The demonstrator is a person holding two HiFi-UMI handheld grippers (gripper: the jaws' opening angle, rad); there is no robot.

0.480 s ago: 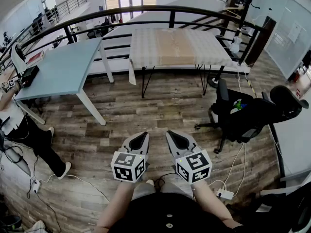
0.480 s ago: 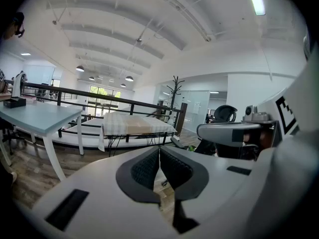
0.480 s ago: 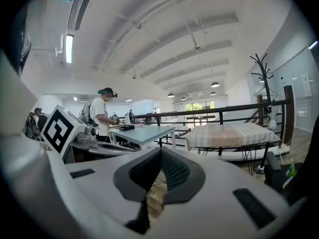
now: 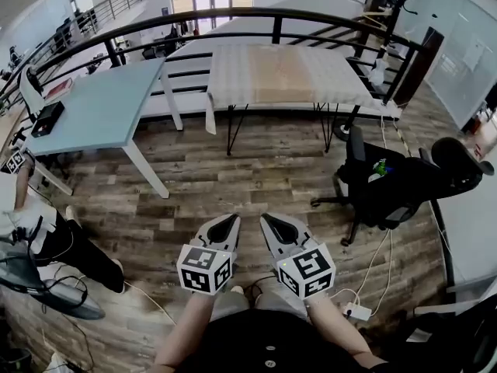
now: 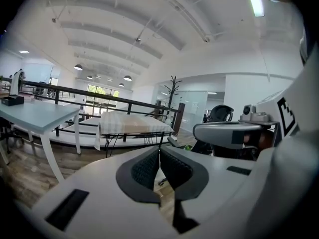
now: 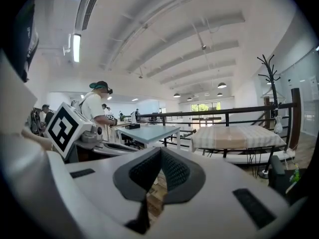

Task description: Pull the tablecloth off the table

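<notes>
Nudged inward, my right gripper (image 4: 266, 221) sits beside the left gripper (image 4: 230, 221), both pinched closed and empty; the checked beige-and-white tablecloth (image 4: 283, 72) lies far ahead.

tablecloth (image 4: 283, 74): white check, tan centre band. Tabletop beside it (image 4: 101, 107): pale blue. Floor (image 4: 233, 185): grey-brown wood planks. Chair (image 4: 404, 181): black. Railing (image 4: 233, 18): black.

No legible text, label, brand, number or sign anywhere

Left claw (image 4: 220, 232) closed, right claw (image 4: 277, 229) closed, side by side
</notes>
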